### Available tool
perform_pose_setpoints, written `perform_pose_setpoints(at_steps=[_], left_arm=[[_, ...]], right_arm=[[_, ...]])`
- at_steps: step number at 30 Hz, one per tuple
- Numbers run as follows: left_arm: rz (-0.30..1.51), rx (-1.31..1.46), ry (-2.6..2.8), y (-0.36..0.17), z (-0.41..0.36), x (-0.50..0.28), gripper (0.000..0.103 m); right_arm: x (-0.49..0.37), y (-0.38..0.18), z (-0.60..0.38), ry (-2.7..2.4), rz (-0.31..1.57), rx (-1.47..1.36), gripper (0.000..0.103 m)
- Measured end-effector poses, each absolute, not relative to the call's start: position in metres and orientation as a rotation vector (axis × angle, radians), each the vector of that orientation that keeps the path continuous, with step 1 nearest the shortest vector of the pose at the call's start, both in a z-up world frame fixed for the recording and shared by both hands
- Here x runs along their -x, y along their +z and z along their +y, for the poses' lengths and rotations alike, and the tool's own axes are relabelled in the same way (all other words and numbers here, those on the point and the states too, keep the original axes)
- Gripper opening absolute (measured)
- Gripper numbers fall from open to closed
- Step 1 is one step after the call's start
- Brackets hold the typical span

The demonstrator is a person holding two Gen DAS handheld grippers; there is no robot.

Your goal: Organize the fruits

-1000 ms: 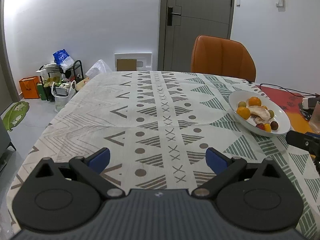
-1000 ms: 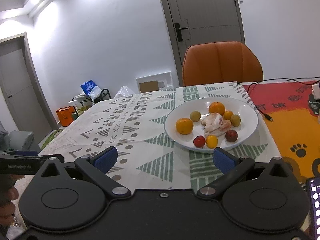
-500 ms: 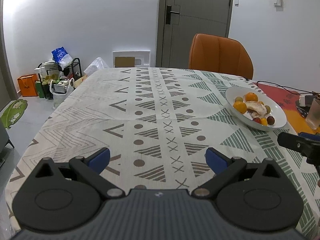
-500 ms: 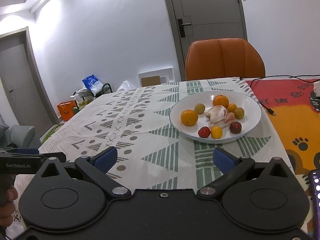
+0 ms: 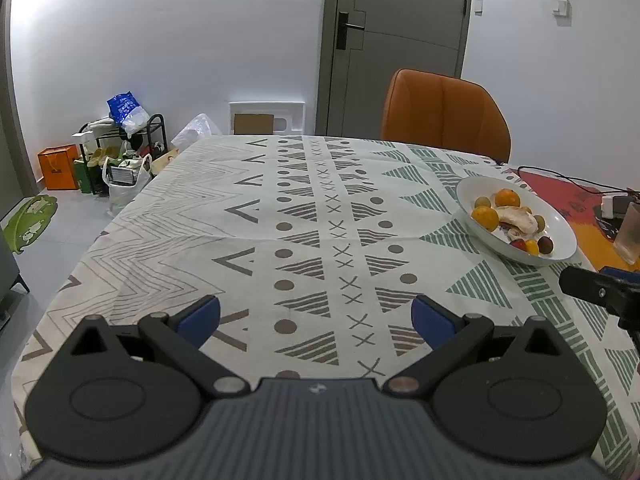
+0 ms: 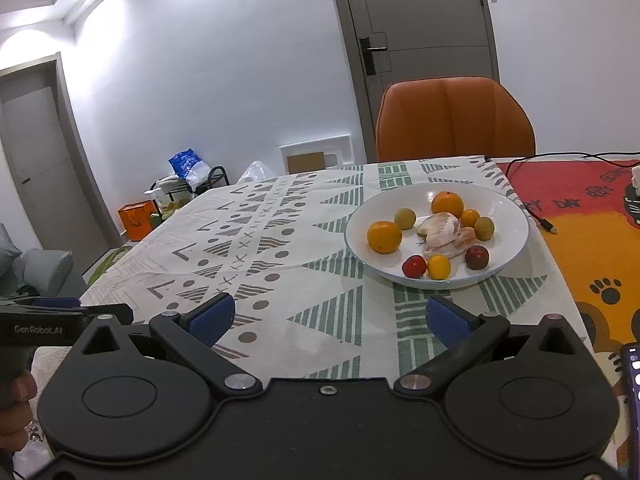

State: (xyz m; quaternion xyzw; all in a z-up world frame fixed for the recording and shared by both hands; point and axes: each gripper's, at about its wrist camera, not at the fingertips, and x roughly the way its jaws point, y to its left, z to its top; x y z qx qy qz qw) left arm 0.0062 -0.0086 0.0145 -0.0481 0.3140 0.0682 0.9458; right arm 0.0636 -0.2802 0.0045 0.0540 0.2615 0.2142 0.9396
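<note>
Fruit sits all together in the white plate [image 6: 516, 216] near the right edge of the patterned cloth [image 6: 280, 240]: two oranges [image 6: 384, 236], two greenish plums [image 6: 405, 218], a small orange fruit, a red one [image 6: 414, 266], a yellow one [image 6: 439, 266], a dark one [image 6: 476, 257], and a pale peeled piece [image 6: 440, 232] lying in the middle. Nothing lies loose on the cloth that we can see, so this could be the fruit gathered, or a heap waiting to be sorted; we cannot say which.

Our right gripper [image 6: 328, 318] hovers just short of the plate with its fingers spread wide and nothing between them. Our left gripper [image 5: 316, 316] is likewise spread and empty, over bare cloth well away from the plate.

Risks, as we judge them: the small round fruits touch or nearly touch one another, so a wide claw coming down on one may nudge its neighbours and set them rolling along the shallow plate. The peeled piece looks soft; a hard pinch would crush it. Pushing against the rim could slide the plate on the cloth toward the cable [image 6: 540, 220] just beside it. The phone [image 6: 634, 400] at the near right edge lies close to our right gripper's side.
</note>
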Motion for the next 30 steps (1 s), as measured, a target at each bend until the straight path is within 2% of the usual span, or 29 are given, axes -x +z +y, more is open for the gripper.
perform_pose_setpoints(at_steps=[30], left_arm=[[0.637,0.101,0.144,0.0161,-0.0056,-0.0063,0.101]], right_arm=[[-0.0649,0.0019,-0.2806,0.441,0.544,-0.114,0.103]])
